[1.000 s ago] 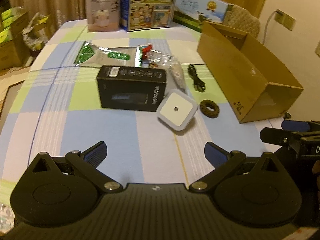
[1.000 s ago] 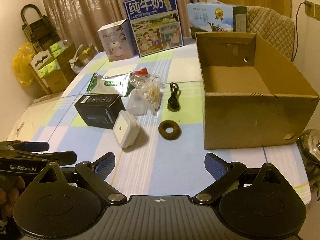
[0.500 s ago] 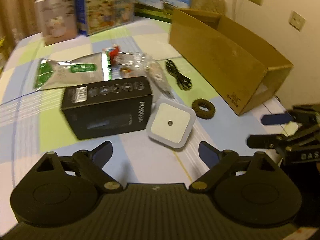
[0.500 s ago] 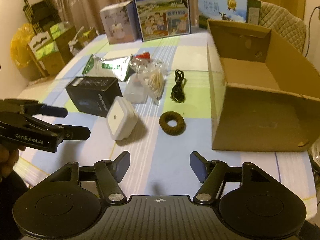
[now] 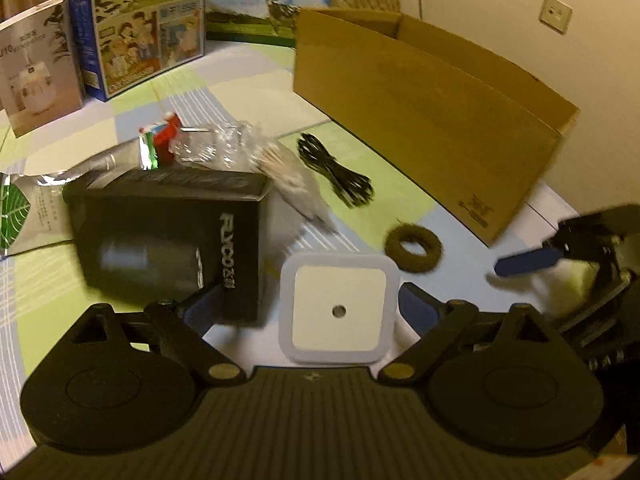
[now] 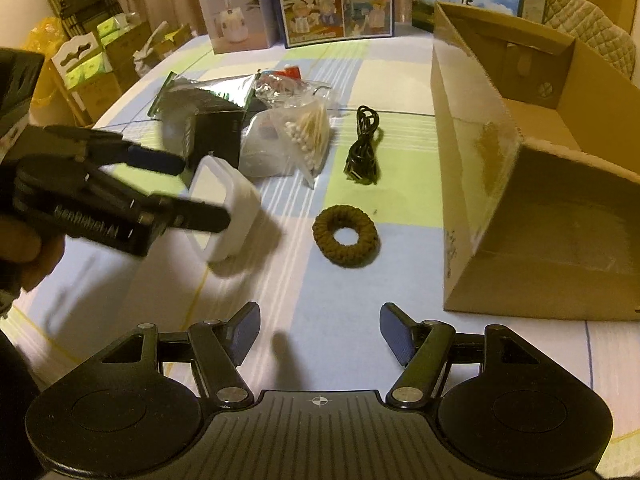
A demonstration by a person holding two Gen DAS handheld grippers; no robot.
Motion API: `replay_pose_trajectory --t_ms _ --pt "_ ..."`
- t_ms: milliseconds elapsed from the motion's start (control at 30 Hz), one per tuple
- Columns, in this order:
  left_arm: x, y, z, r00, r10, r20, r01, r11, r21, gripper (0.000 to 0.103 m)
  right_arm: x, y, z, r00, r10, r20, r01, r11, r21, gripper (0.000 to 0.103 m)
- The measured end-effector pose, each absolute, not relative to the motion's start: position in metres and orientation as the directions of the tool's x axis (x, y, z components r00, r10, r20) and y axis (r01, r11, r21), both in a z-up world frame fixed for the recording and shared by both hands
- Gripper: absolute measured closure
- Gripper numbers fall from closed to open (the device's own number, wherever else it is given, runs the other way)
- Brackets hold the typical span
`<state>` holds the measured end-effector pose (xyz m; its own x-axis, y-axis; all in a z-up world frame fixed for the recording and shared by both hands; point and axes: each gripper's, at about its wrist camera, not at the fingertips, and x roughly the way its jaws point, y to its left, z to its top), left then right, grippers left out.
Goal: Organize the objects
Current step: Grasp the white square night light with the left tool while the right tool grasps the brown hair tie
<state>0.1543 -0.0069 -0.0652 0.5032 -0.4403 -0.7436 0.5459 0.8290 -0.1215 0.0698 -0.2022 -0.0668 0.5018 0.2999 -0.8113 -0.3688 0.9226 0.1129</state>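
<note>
My left gripper spreads wide around the white night light; only my right view shows the box's inside, my right gripper open and empty.

One white square night light, one black FLYCO box, one brown hair tie, one coiled black cable, one bag of cotton swabs, one foil pouch, one open cardboard box, three printed cartons.

Just beyond the left jaws' left finger, the black rectangular cardboard box reads "FLYCO". Far ahead of the right jaws, the blue illustrated milk carton shows "1956".
</note>
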Motion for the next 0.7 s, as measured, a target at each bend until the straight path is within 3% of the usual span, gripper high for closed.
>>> replay_pose_trajectory --t_ms 267,400,700 --pt "0.149 -0.019 -0.074 0.449 -0.480 -0.754 0.604 0.784 -0.140 0.016 0.075 -0.197 -0.076 0.503 0.285 -0.816 -0.379 0.921 0.088 0.038" --pt "0.143 -0.025 -0.077 0.469 -0.442 -0.765 0.558 0.819 -0.131 0.042 0.076 -0.196 -0.075 0.519 0.295 -0.802 -0.387 0.918 0.088 0.038" --pt "0.119 -0.001 -0.067 0.531 -0.364 -0.766 0.400 0.904 -0.152 0.042 0.084 -0.180 -0.076 0.600 0.291 -0.745 -0.431 0.903 0.005 0.038"
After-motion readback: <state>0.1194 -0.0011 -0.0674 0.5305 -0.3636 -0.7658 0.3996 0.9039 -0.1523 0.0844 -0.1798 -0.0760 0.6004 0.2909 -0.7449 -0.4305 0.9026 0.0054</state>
